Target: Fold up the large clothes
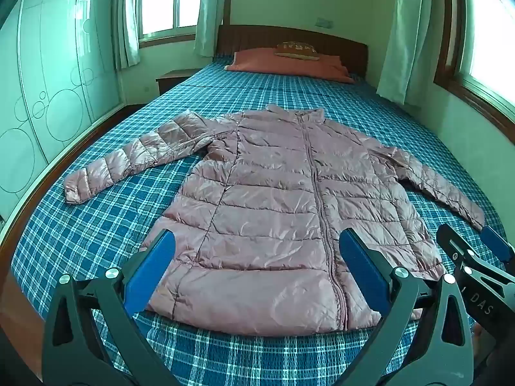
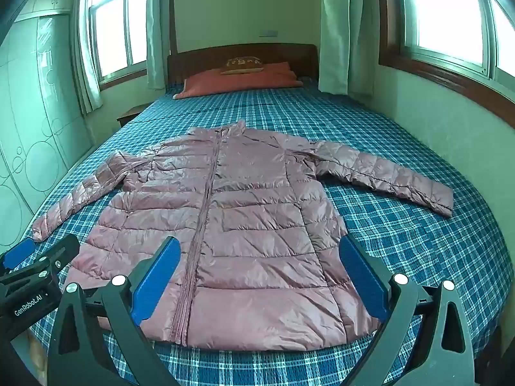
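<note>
A pink quilted puffer jacket (image 1: pixel 273 193) (image 2: pixel 251 209) lies flat on the bed, front up and zipped, collar toward the headboard and both sleeves spread outward. My left gripper (image 1: pixel 257 234) hovers open over the near hem, left of the zipper, its blue pads (image 1: pixel 154 273) wide apart and holding nothing. My right gripper (image 2: pixel 260 241) hovers open over the hem right of the zipper, also holding nothing. Each gripper shows at the edge of the other's view: the right gripper (image 1: pixel 470 234) near the right cuff, the left gripper (image 2: pixel 45 247) near the left cuff.
The bed has a blue plaid sheet (image 1: pixel 96 225) (image 2: pixel 418 241), with an orange pillow (image 1: pixel 286 64) (image 2: pixel 238 80) and a small cushion by the wooden headboard. A wardrobe (image 1: pixel 48 80) and nightstand (image 1: pixel 173 78) stand on the left. A wall with a window runs along the right.
</note>
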`<state>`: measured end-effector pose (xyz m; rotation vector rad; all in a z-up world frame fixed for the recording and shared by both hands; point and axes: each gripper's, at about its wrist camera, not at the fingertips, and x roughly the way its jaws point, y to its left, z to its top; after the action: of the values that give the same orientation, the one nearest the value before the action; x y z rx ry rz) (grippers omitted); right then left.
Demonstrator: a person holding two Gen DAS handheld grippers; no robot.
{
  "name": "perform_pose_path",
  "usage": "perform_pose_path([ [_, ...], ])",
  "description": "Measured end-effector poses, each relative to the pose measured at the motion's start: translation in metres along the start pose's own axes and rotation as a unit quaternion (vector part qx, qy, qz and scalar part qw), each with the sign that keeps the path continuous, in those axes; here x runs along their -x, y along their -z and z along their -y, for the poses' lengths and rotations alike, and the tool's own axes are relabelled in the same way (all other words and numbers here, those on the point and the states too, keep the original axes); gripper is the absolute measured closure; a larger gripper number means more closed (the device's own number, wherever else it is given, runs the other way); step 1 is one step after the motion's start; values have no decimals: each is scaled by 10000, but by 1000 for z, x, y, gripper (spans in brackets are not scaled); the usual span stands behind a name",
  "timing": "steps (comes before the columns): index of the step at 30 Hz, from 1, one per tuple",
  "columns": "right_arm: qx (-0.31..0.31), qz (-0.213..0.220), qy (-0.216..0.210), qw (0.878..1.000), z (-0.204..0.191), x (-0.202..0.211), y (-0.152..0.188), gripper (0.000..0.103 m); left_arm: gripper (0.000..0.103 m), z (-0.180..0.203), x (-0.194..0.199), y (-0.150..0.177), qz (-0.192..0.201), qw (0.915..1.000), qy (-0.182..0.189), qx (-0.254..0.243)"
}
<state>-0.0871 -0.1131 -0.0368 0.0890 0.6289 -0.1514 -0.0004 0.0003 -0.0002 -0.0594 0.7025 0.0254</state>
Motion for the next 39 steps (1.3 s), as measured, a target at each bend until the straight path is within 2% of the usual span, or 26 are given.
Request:
perform_pose_path([
  [6,-5,-12,-29,10000,2,-1,1,5,2,-6,-6,-4,-135,9999,-37,72],
  [39,10,-13,24,10000,-1,1,3,5,2,-10,3,3,-63,9999,-40,105],
])
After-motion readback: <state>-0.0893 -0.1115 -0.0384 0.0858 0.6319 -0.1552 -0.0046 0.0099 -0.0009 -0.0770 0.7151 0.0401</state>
